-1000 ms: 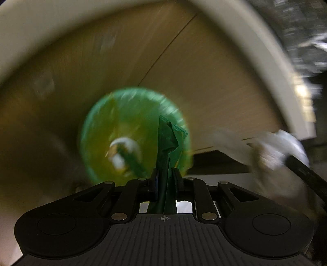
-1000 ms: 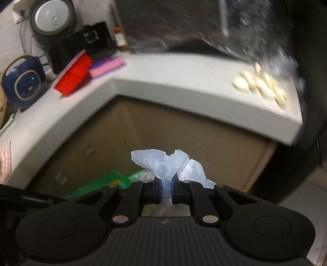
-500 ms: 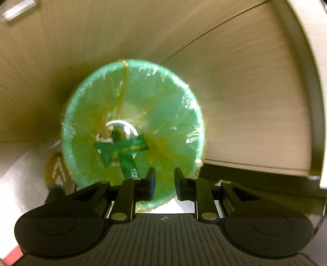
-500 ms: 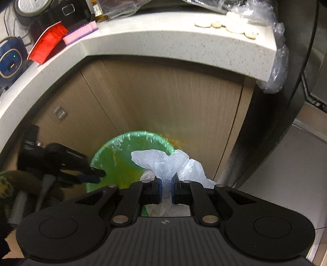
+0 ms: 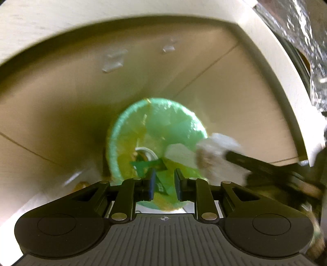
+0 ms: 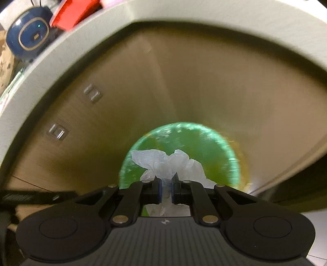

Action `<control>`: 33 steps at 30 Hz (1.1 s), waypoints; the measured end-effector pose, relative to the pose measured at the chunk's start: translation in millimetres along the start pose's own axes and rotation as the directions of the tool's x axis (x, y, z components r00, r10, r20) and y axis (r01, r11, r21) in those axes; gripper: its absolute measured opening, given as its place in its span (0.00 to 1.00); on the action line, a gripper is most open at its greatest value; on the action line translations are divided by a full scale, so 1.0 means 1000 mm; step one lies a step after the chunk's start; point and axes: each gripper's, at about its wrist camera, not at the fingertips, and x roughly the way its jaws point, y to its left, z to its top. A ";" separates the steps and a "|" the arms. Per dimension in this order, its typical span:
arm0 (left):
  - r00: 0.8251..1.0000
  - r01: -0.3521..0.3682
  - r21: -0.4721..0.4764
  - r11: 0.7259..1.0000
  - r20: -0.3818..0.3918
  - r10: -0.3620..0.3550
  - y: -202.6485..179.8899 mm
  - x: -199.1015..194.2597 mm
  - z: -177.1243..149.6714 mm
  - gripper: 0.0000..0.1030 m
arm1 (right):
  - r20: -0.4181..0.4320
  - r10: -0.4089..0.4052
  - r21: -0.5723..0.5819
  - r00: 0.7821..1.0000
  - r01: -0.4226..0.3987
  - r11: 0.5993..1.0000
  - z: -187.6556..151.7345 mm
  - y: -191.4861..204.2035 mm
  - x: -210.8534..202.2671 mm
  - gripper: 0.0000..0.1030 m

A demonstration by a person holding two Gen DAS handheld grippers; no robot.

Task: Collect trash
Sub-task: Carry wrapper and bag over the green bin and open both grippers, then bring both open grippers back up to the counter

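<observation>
left claw (image 5: 164, 187): a second ago it pinches a dark green wrapper (image 5: 150, 166); now its jaws stand apart with nothing gripped.
wrapper: out of the claw and lying down inside the bin (image 5: 130, 131), on the green liner.
right claw (image 6: 166, 189): lower than before; a second ago it looks across the surface (image 6: 184, 14), now it points down at the bin mouth.
plastic bag (image 6: 163, 161): carried from surface height to just over the bin.
left view: half a second ago only the bin shows; now the right claw and bag come in from the right.
</observation>
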 end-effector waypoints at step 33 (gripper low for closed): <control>0.965 -0.046 0.293 0.955 0.259 -0.032 -0.055 -0.126 0.080 0.22 | 0.433 -0.151 -0.096 0.889 0.212 0.972 0.070 0.122 -0.141 0.68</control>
